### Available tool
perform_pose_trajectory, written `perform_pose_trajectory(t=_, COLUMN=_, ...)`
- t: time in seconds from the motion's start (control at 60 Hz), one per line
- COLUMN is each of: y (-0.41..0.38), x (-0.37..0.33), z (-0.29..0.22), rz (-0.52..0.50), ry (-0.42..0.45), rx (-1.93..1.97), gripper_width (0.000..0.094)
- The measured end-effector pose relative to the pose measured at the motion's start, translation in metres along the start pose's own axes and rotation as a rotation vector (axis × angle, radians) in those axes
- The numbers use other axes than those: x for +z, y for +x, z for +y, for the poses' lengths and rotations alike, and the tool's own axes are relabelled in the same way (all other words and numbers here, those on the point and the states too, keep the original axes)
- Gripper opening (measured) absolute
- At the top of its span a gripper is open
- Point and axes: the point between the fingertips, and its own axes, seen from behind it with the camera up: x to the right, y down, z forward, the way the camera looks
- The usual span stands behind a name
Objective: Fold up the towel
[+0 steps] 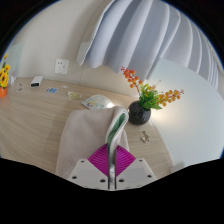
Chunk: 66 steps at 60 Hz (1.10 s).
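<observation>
A beige towel (85, 135) lies spread on the wooden table (40, 115), just ahead of my gripper (112, 165). The two fingers stand pressed together, their magenta pads (100, 158) flanking a thin fold of the towel's white and green striped edge (118, 126). That edge rises out of the fingers in a narrow, lifted strip. The rest of the towel spreads to the left under and beyond the fingers.
A small dark pot with orange and yellow flowers (145, 100) stands just right of the lifted edge. Small items (92, 99) lie beyond the towel. A wall socket (61, 66) and a grey curtain (150, 40) are at the back. Yellow flowers (4, 76) stand far left.
</observation>
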Motion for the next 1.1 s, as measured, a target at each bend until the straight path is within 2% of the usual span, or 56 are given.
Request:
perform_pose_trajectory(t=0.05, y=-0.001, x=-0.001, z=-0.001, rz=-0.01, ry=-0.006, rx=0.033, gripper_width=0.0135)
perform_pose_trajectory(t=0.1, y=0.002, x=-0.004, z=-0.002, rz=-0.011, ry=-0.017, rx=0.064, gripper_width=0.033)
perform_pose_trajectory(t=0.183, y=0.016, x=-0.019, z=-0.01, rz=0.009, ry=-0.014, rx=0.106, gripper_width=0.0869)
perform_pose_trajectory(t=0.217, y=0.02, x=-0.032, z=-0.014, rz=0.0, ry=-0.012, rx=0.128, gripper_width=0.0828)
perform_pose_trajectory(t=0.467, y=0.042, x=-0.199, z=-0.051, rz=-0.114, ry=-0.011, rx=0.219, gripper_width=0.085)
perform_pose_trajectory(t=0.65, y=0.043, x=-0.308, z=-0.053, rz=-0.13, ry=-0.007, rx=0.202, gripper_width=0.0849)
perform_pose_trajectory(t=0.8, y=0.028, x=-0.339, z=-0.053, rz=-0.146, ry=0.011, rx=0.211, gripper_width=0.0852)
perform_pose_trajectory(t=1.1, y=0.009, x=-0.343, z=-0.059, rz=-0.193, ry=0.026, rx=0.211, gripper_width=0.0849)
